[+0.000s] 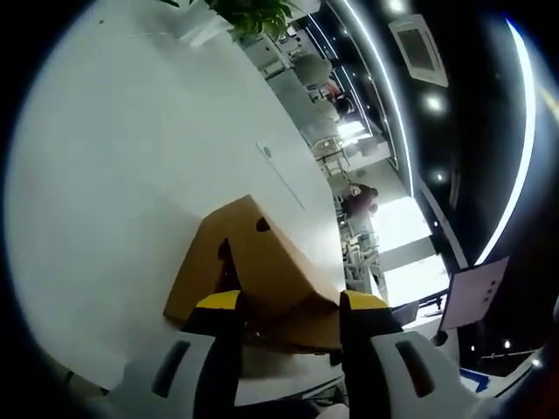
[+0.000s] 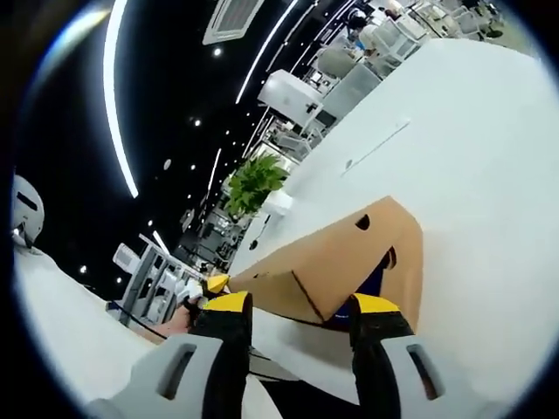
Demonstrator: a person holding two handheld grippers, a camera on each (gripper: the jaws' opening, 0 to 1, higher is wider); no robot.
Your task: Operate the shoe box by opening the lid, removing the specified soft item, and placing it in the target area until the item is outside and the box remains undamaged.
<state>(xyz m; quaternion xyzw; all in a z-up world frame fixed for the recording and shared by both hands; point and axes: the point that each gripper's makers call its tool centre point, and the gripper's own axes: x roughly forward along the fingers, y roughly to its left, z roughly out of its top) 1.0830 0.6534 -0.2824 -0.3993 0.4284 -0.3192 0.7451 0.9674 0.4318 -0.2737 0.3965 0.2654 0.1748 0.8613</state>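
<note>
My left tool (image 1: pixel 290 301) points at the end of the brown shoe box (image 1: pixel 253 271), jaws spread, yellow tips at the cardboard's lower edge, gripping nothing. My right tool (image 2: pixel 301 305) faces the box (image 2: pixel 349 262) from the other side, jaws likewise apart and empty, the view rolled steeply. The box sits on the white desk (image 1: pixel 131 175), lid closed. Something blue (image 2: pixel 371 284) peeks through at its end. My other tool's yellow tip (image 2: pixel 215 283) shows past the box, a green plant (image 2: pixel 255 185) stands beyond.
</note>
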